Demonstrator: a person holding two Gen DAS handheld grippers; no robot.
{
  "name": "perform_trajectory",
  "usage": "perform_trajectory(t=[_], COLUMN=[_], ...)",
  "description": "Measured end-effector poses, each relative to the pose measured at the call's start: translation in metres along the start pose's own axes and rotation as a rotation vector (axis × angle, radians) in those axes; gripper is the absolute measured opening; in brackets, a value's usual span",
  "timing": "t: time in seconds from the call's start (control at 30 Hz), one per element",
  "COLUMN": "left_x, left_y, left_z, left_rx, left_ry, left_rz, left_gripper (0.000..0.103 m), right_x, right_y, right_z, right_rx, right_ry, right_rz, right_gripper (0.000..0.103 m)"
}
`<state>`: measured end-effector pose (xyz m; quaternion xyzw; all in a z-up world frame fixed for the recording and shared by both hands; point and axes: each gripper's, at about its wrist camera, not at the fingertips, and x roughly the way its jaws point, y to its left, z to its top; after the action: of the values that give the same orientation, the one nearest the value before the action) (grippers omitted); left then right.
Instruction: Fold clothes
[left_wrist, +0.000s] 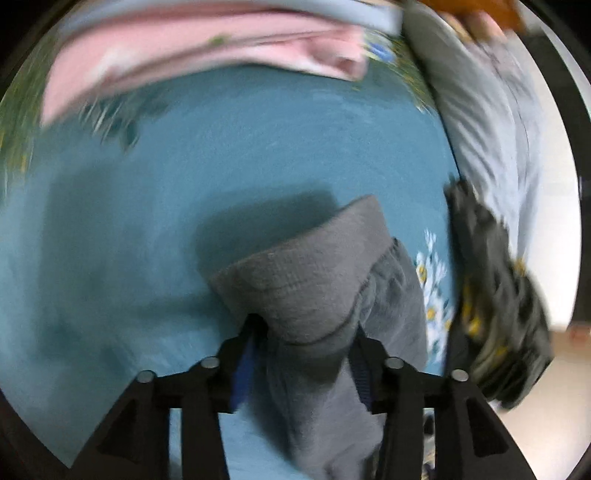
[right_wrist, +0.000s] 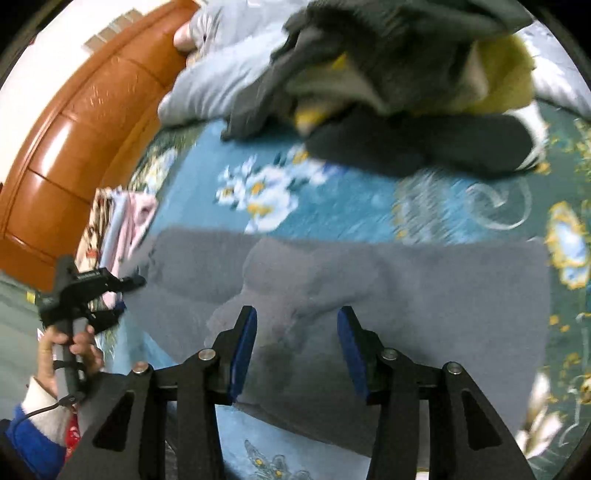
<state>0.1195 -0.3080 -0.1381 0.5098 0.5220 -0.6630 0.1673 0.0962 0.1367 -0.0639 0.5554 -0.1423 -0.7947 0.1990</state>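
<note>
Left gripper (left_wrist: 303, 332) gripping grey garment (left_wrist: 314, 280) (raised)

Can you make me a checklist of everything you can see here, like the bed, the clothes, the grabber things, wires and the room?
Surface: teal flowered bedspread, blurred by motion.
Job's things: grey garment spread on it, one ribbed end lifted.
Clutter: folded pink clothes with a light blue piece; a heap of dark and yellow clothes; pale grey bedding.
Grippers: left gripper shut on the grey garment; right gripper open above it, holding nothing.
Cables: a thin black cord by the person's hand.
Surroundings: orange-brown wooden panel.
</note>
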Motion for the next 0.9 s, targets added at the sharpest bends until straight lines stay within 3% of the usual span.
perform_trajectory(t=[0.07, 0.2, 0.43, 0.8, 0.87, 0.9], left_x=[-0.005, -0.012, -0.003, 0.009, 0.007, 0.006], left_y=[0.007, 0.016, 0.029, 0.028, 0.025, 0.022], left_z=[-0.003, -0.002, 0.002, 0.009, 0.007, 0.005], left_rx=[-0.046, -0.085, -0.171, -0.157, -0.144, -0.131], left_ry=[-0.008, -0.041, -0.032, -0.035, -0.061, -0.075], left_rz=[-0.034, 0.006, 0.099, 0.039, 0.024, 0.036], left_gripper=[0.055, 0.067, 0.067, 0.067, 0.064, 0.058], right_x=[-0.012, -0.014, 0.001, 0.021, 0.021, 0.021], right_y=[-0.005, -0.012, -0.003, 0.011, 0.014, 0.015], right_z=[0.003, 0.005, 0.012, 0.018, 0.017, 0.017], right_rx=[-0.010, 0.006, 0.065, 0.044, 0.025, 0.016], right_ry=[-0.020, -0.005, 0.050, 0.109, 0.108, 0.107], right_rz=[-0.010, -0.020, 0.057, 0.053, 0.055, 0.056], right_gripper=[0.048, 0.048, 0.048, 0.048, 0.048, 0.048])
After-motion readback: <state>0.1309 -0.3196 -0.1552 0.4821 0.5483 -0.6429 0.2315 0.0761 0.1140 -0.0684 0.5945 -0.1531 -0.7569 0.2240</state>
